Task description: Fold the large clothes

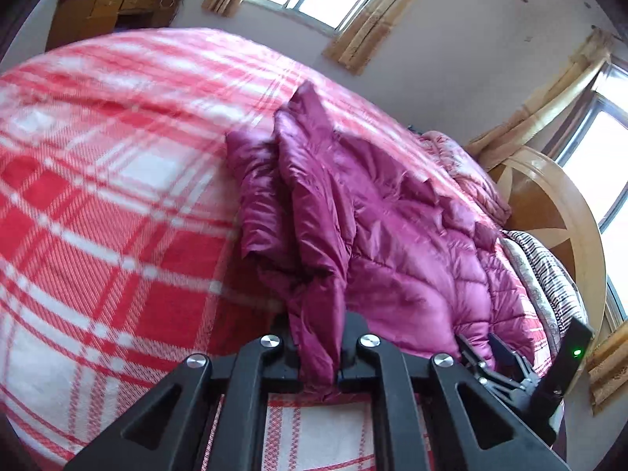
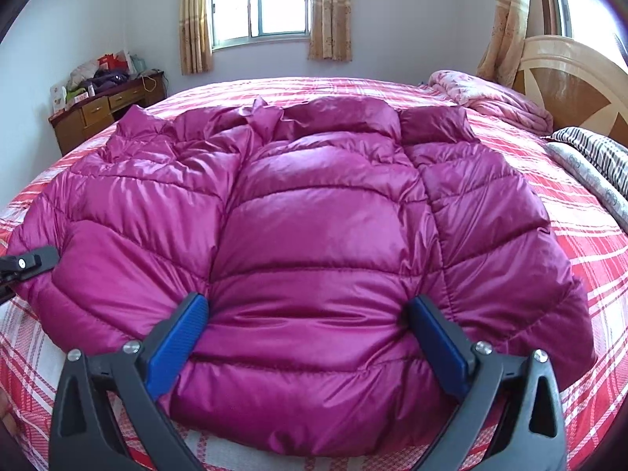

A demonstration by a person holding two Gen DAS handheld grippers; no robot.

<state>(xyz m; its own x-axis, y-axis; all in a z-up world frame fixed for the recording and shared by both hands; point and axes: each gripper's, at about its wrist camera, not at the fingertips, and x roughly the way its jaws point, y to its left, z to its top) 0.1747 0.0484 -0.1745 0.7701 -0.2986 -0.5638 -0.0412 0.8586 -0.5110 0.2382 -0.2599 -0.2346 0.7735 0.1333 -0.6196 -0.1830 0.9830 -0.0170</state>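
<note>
One shiny magenta quilted down jacket [image 2: 314,235] is spread flat on the red-and-white plaid bedspread [image 1: 98,216]. Light, soft, slippery handling is judged likely, so hems and edges are best pinched. At its left edge, fabric is clamped between the pressed-together left gripper [image 1: 320,357]. Its near hem is straddled by the spread right gripper [image 2: 310,337], nothing gripped.

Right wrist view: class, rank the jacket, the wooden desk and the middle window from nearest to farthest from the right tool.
1. Jacket: between the right tool's open fingers.
2. Desk: far left, beyond the bed.
3. Window: back wall, centre.
</note>
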